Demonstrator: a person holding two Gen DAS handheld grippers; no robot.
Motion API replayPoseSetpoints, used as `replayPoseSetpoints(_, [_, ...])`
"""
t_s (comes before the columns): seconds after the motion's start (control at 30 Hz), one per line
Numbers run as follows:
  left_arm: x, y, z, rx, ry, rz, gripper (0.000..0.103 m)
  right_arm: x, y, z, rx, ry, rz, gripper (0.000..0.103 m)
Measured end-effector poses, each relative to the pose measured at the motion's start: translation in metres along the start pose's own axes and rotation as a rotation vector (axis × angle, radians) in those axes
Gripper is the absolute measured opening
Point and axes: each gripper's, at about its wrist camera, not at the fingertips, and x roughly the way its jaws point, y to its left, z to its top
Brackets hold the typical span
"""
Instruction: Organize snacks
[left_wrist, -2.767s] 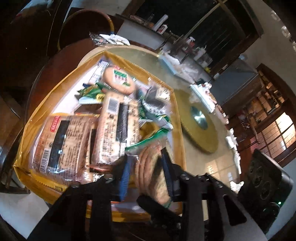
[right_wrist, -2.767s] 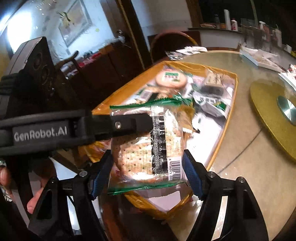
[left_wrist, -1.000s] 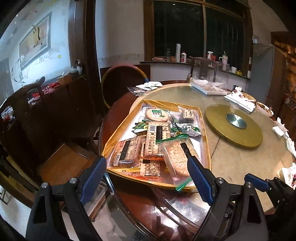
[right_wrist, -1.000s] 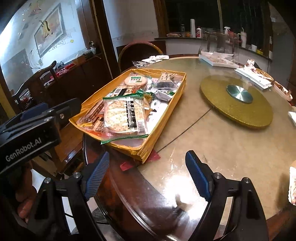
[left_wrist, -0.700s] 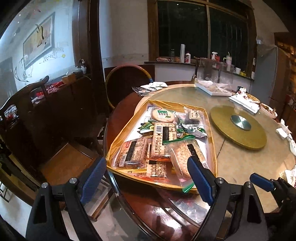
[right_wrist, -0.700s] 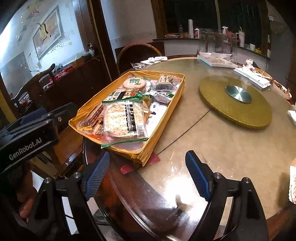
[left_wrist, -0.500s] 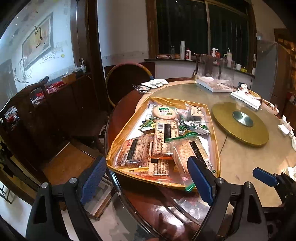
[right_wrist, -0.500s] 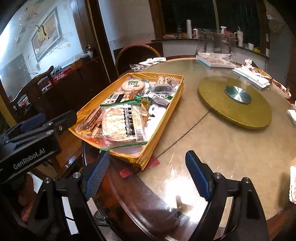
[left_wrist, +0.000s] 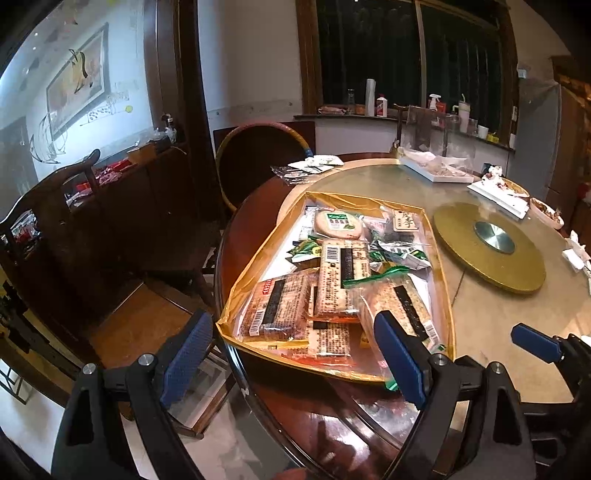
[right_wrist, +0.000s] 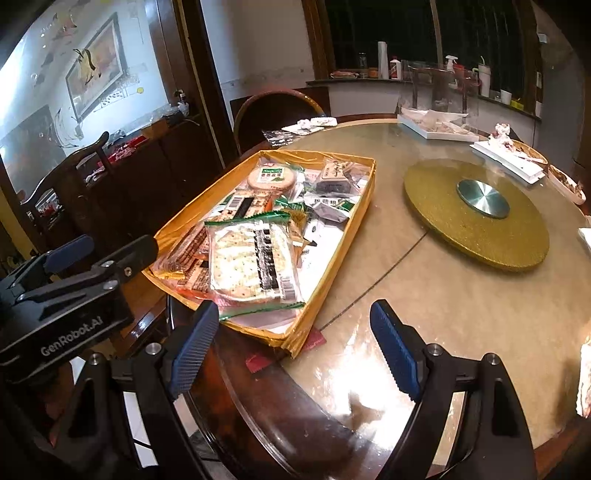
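Left wrist view: the left gripper (left_wrist: 291, 354) hangs wide open and empty, short of the shallow gold cardboard tray (left_wrist: 255, 266) of packeted snacks at the round table's near edge. Right wrist view: the right gripper (right_wrist: 295, 347) gapes empty too. The clear cracker pack (right_wrist: 251, 262) tops a loose heap; any nudge could slide it overboard.

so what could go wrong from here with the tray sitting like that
1. The yellow tray sits at the table edge, its near corner at the rim; a nudge from either open gripper could tip it off.
2. The cracker pack lies loose on top of the pile, near the tray's front wall, so it may slide out.
3. The left gripper and right gripper hover close together and could collide.
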Motion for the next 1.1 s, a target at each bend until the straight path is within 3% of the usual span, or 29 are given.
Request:
replayPoseSetpoints(0.47, [0.021,0.008,-0.002,-0.001,0.057,-0.014,0.089,0.011,-0.002,0.007,0.012,0.004,-0.01,0.084])
replayPoseSetpoints(1.1, [0.03,0.021,0.005,0.002,0.05,0.002,0.089,0.02,0.009,0.021,-0.005,0.003,-0.013,0.084])
